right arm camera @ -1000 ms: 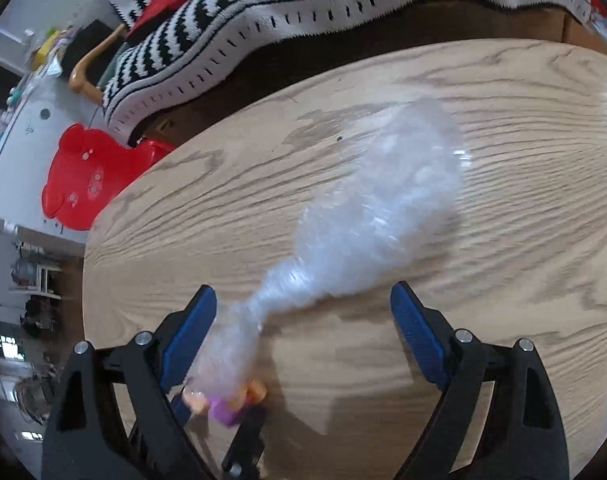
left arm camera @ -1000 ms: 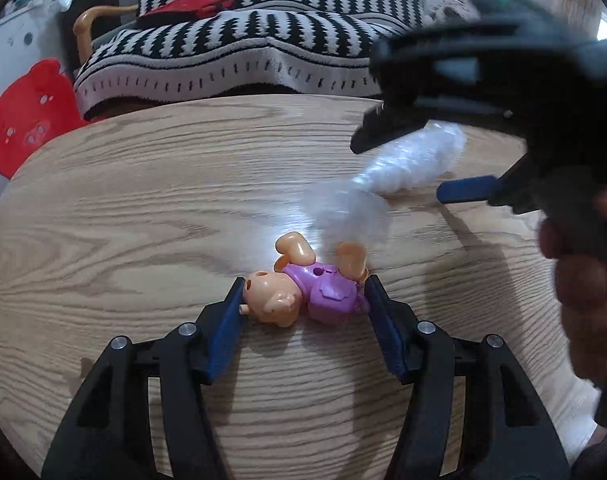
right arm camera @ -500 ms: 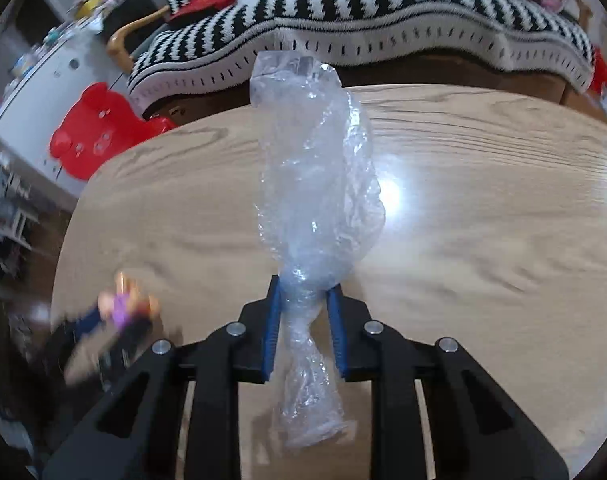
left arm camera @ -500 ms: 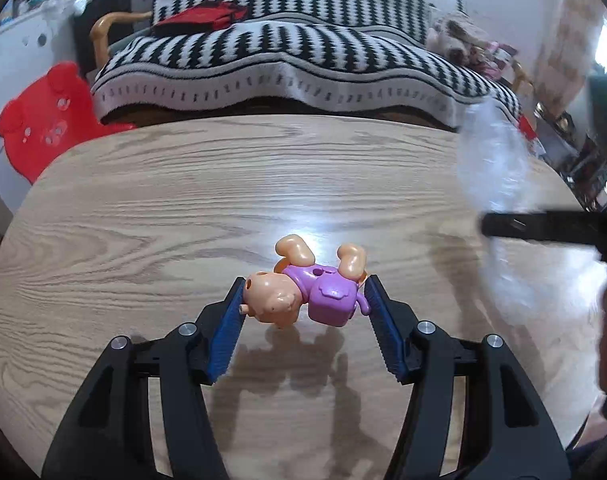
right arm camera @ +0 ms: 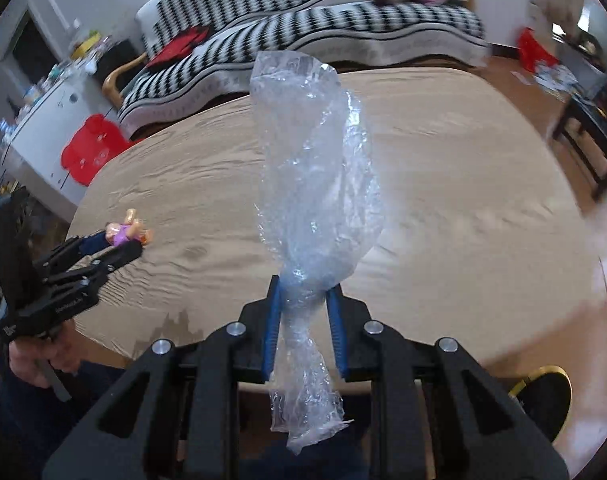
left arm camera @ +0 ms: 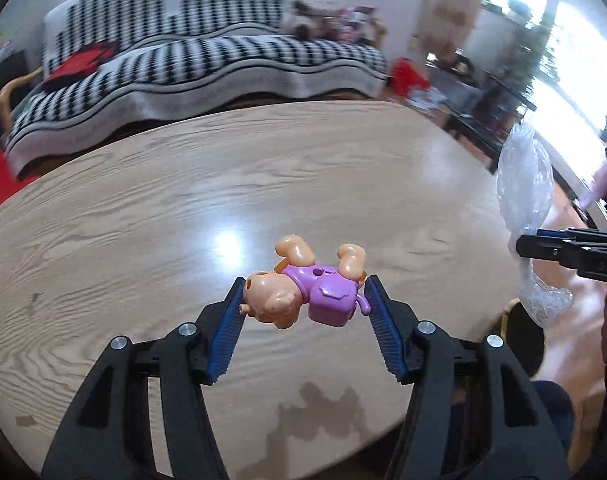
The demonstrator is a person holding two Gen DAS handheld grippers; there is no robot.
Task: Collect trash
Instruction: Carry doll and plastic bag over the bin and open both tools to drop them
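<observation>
Status: our left gripper (left arm camera: 303,300) has its jaws pinching a small plastic doll (left arm camera: 303,296), head against the left pad, purple body against the right one. Doll hangs clear above the wooden table (left arm camera: 143,208), legs pointing away from the camera. In the right wrist view the same left gripper (right arm camera: 123,240) sits at the table's left edge with the doll (right arm camera: 125,232) at its tip, and a hand (right arm camera: 43,356) grips its handle.

Our right gripper (right arm camera: 303,312) has its jaws closed on a twisted neck of a clear plastic bag (right arm camera: 315,168). They have just been closing, with the bag between them. Most of the bag stands up above the pads; a crumpled tail droops below them. From the left wrist view the bag (left arm camera: 523,184) shows off the table's right end, held by the right gripper (left arm camera: 543,246), seen edge-on there.

Both items are off the table, each in its own gripper, well apart.

Behind the table: a couch with a black-and-white striped cover (right arm camera: 303,24) and a red stool (right arm camera: 91,148). Dark stain near the table's close edge (left arm camera: 315,412), possibly a spill; blur makes it hard to call.
</observation>
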